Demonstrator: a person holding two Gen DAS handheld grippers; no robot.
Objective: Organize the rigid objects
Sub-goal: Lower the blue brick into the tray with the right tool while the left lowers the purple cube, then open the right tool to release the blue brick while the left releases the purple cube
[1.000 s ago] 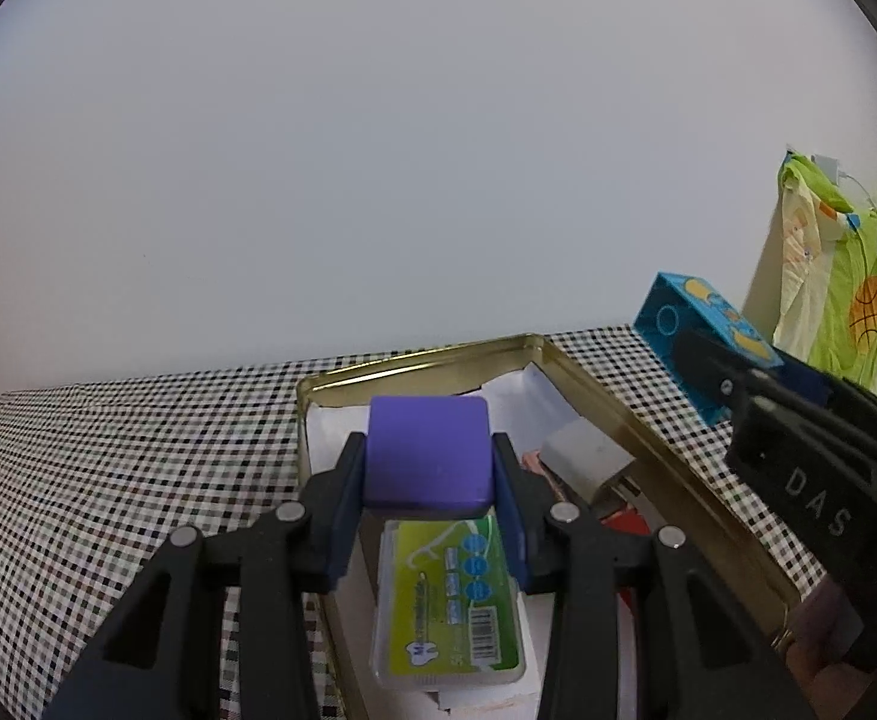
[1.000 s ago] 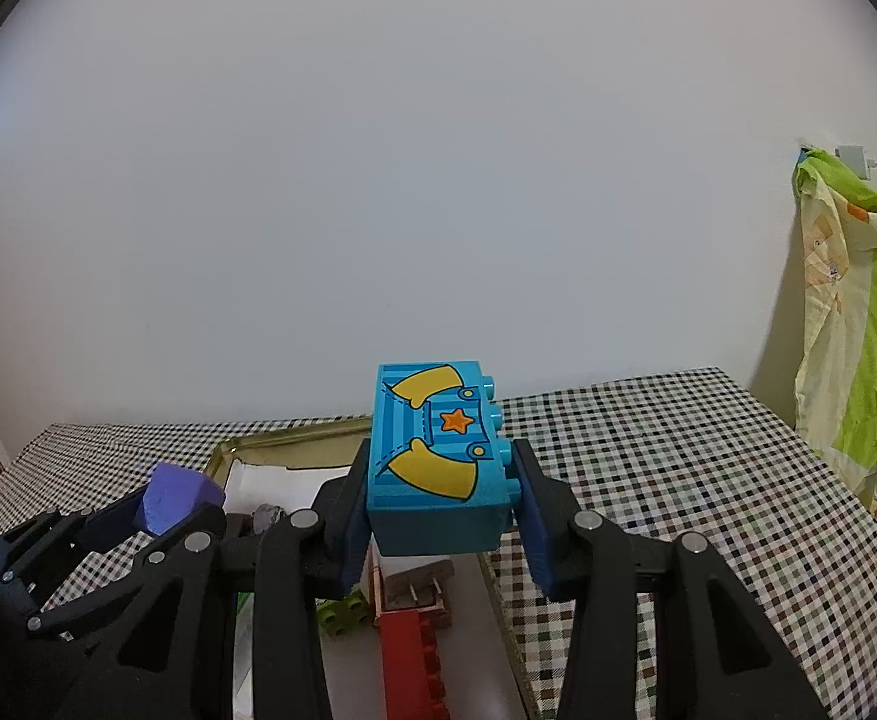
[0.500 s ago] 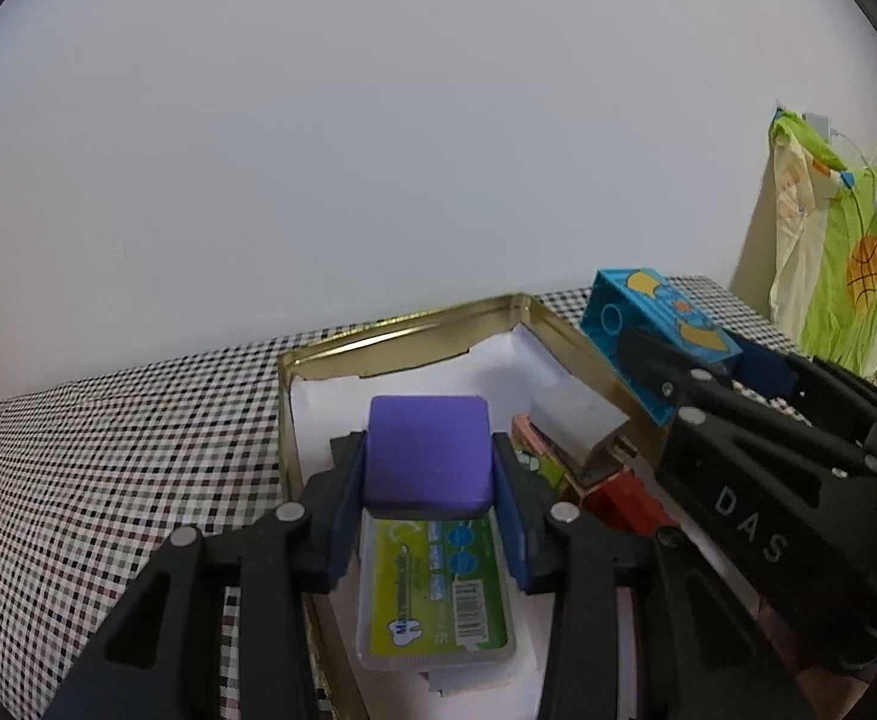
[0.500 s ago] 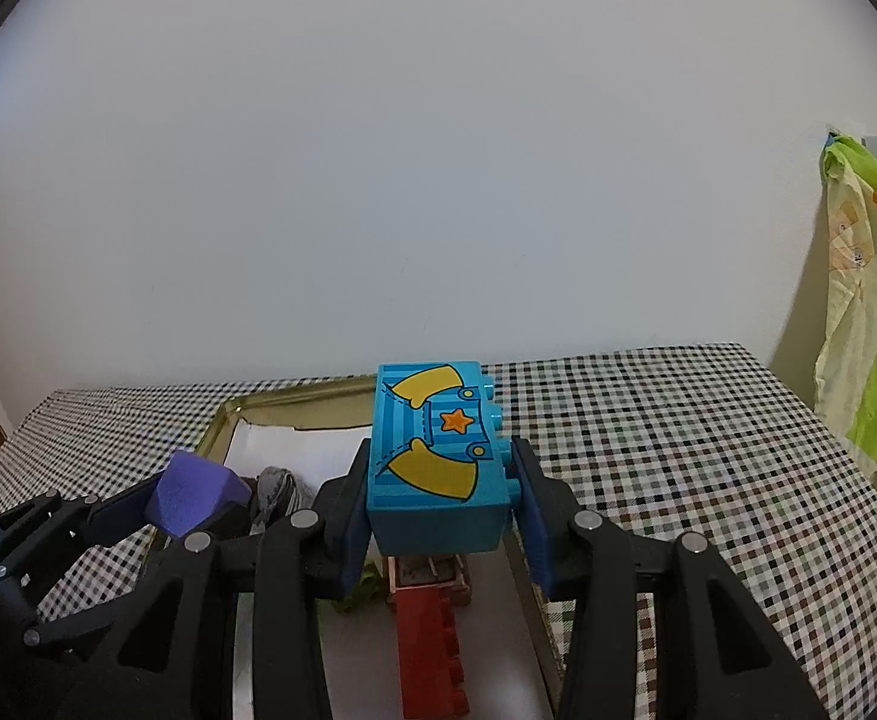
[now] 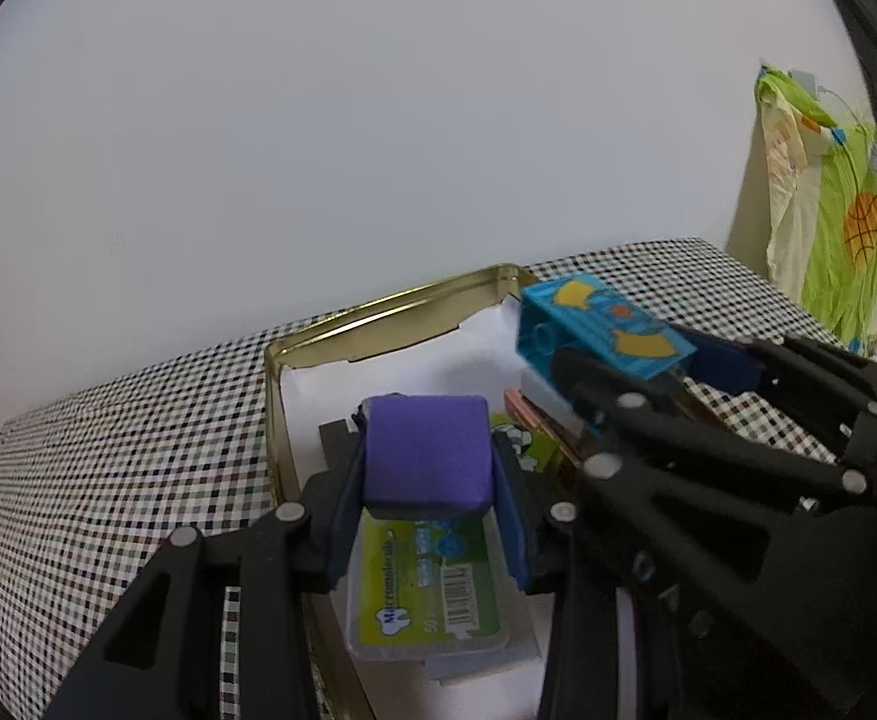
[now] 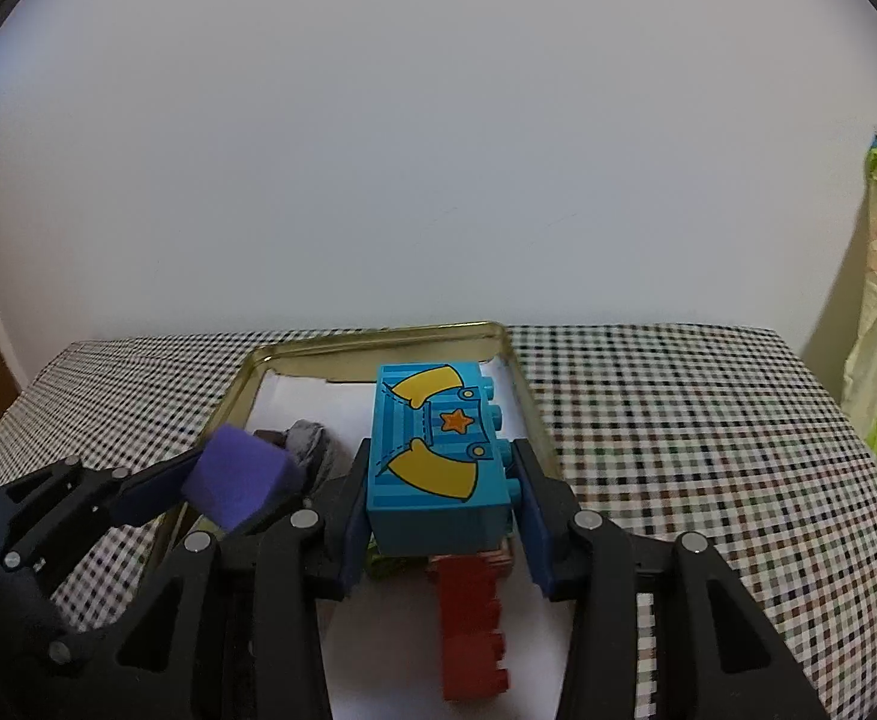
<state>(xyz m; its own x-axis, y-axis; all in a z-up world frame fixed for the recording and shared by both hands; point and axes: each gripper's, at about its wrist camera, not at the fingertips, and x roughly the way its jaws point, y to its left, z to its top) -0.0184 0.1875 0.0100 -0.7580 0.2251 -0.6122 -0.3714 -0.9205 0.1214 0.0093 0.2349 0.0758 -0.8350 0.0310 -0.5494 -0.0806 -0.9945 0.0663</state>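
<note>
1. Two black two-finger grippers with blue pads are in view. The left gripper is clamped on one purple rounded foam-like cube; the right gripper is clamped on one turquoise plastic building brick printed with yellow sleeves and an orange star.
2. One shallow gold-coloured metal tin, lined with white paper, sits on one black-and-white checked tablecloth. Both held pieces hang above the tin.
3. In the tin lie one clear flat plastic case with a green label, one red toothed plastic brick, one grey crumpled item and one green block only partly seen.
4. The case label carries a barcode, a tooth logo and the number "50"; its brand word is too blurred to read.
5. One green-and-yellow printed cloth with an orange basketball hangs at the far right.
6. Compared with half a second ago, the right gripper and its turquoise brick have come further over the tin and closer to the left gripper, and the purple cube sits lower over the case.
</note>
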